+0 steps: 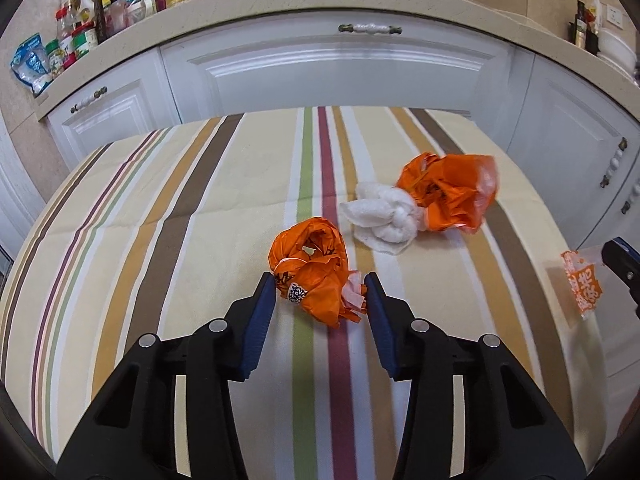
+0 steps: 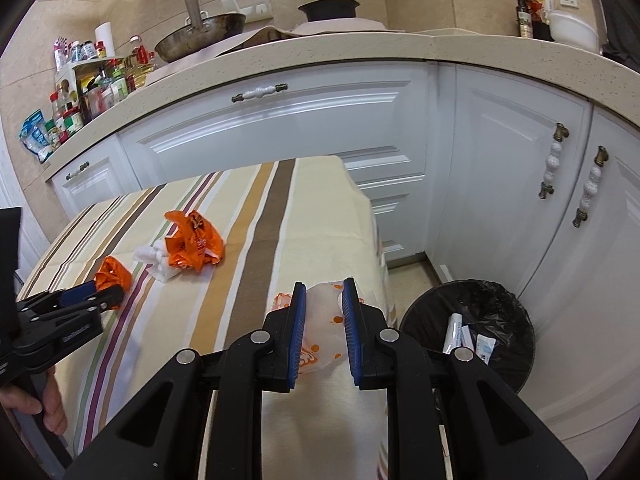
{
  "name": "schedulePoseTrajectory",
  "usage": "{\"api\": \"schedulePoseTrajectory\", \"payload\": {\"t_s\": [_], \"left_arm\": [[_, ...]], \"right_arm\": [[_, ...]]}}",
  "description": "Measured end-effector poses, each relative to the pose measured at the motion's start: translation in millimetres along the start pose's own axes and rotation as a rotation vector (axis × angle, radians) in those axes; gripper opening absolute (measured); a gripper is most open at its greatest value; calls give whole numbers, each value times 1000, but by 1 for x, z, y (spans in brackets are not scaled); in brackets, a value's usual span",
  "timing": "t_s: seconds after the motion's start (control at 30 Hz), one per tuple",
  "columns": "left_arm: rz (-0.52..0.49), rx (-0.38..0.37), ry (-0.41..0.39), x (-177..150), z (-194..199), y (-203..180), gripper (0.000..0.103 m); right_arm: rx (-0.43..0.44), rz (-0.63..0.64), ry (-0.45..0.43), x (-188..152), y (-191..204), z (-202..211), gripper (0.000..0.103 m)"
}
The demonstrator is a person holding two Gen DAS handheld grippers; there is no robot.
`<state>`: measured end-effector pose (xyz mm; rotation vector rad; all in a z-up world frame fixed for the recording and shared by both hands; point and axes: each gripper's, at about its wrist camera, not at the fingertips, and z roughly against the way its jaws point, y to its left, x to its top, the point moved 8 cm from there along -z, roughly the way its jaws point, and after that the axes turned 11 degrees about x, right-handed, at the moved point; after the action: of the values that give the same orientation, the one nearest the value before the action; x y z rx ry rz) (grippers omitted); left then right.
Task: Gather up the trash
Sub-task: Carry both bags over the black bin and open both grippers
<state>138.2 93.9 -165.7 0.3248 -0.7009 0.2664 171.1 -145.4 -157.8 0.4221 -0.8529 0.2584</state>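
A crumpled orange plastic bag (image 1: 312, 256) lies on the striped tablecloth (image 1: 160, 240). My left gripper (image 1: 320, 280) straddles it, its blue pads touching the bag on both sides. Farther right, a wadded white tissue (image 1: 384, 212) lies against a second orange bag (image 1: 448, 192). My right gripper (image 2: 323, 288) is shut on a translucent wrapper with orange print (image 2: 320, 332), held over the table's right edge. The left wrist view shows that wrapper (image 1: 582, 280) at far right. The right wrist view shows the left gripper (image 2: 102, 290) on its bag (image 2: 114, 272).
A black-lined trash bin (image 2: 516, 320) stands on the floor right of the table, with white sachets (image 2: 456, 332) inside. White cabinets (image 2: 280, 128) and a counter with bottles and pans run behind. A person's hand (image 2: 48, 404) holds the left gripper's handle.
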Motion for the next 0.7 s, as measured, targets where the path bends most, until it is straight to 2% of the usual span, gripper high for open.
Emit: {"api": "schedulePoseTrajectory", "payload": {"t_s": [0.17,0.3,0.7], "left_arm": [[-32,-50,-49,7,29,-20,44],[-69,-103,-83,13,47,-50,44],[-182,-254,-154,26,81,-176,44]], "right_arm": [[-30,-19,-29,3,-15,13,20],[-64,-35,-51,5,-31,25,20],[-237,-108,-117,7,-115,67,20]]}}
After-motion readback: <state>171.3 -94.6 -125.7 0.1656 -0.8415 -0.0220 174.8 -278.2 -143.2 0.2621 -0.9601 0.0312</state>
